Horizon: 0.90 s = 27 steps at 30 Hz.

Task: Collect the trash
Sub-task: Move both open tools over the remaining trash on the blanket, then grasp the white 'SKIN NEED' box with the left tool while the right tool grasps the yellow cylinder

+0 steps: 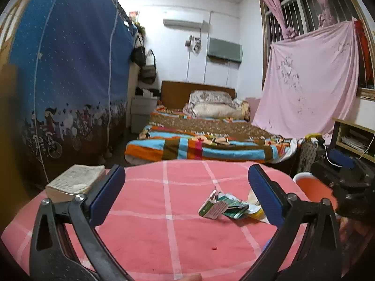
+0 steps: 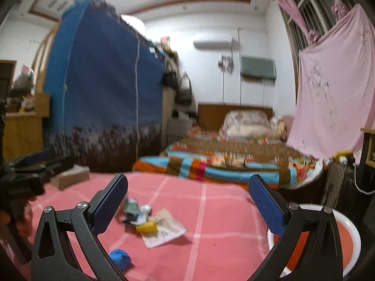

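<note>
1. The left gripper hangs low over the table with its blue-padded jaws spread wide and nothing between them; I judge it is held open to come in on the litter.
2. The right gripper is likewise parted and empty, poised above the same surface, its view smeared by motion blur.
3. Just ahead of the left gripper and towards its right finger lies the trash pile: a crushed green-and-white carton, crumpled wrappers and a bit of yellow, all light and flimsy.
4. From the right gripper the pile sits near its left finger, with a flat printed paper sachet and a yellow lump on top; a scrunched blue wad lies nearer, below that finger.
5. All of it rests on a soft pink checked cloth, likely to wrinkle under a pinch.
6. To the right gripper's right stands a white-rimmed orange bin, probably the destination.
7. A worn thick book lies beyond the left gripper's left finger.
</note>
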Tool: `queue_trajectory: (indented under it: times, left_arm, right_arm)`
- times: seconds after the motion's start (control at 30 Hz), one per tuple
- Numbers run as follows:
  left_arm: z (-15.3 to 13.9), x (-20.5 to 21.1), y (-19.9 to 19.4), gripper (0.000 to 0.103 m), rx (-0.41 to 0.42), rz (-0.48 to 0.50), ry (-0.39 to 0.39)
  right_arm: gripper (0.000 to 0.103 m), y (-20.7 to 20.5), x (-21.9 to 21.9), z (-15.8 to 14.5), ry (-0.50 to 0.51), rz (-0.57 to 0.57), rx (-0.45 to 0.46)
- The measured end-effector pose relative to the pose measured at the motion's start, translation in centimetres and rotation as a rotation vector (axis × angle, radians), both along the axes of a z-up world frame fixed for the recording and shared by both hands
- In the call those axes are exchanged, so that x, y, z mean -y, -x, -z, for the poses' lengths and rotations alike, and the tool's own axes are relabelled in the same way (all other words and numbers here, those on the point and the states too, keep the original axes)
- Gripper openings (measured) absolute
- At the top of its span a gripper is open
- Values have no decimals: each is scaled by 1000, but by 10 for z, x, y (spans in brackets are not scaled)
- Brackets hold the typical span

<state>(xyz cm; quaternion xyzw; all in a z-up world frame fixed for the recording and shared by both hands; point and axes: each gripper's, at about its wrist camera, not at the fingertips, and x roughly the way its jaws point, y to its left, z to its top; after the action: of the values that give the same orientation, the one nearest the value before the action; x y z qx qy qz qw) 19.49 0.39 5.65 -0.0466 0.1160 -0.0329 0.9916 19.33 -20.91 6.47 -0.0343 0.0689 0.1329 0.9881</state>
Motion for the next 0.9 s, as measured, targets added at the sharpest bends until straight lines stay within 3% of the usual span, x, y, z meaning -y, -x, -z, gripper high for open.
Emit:
queue_trajectory:
  times: [0.17, 0.47, 0.6, 0.9]
  left_arm:
    - [11, 0, -27, 75, -148, 54, 18]
    - [40, 10, -67, 48, -426, 175, 57]
    - [46, 13, -75, 34, -489, 205, 79]
    - [53, 23, -93, 27, -558, 241, 132]
  right_arm:
    - [91, -26, -3, 10, 23, 1, -155]
    - [70, -47, -25, 30, 121, -53, -317]
    - [59, -51, -31, 34, 144, -69, -352]
    - [53, -54, -32, 37, 151, -93, -381]
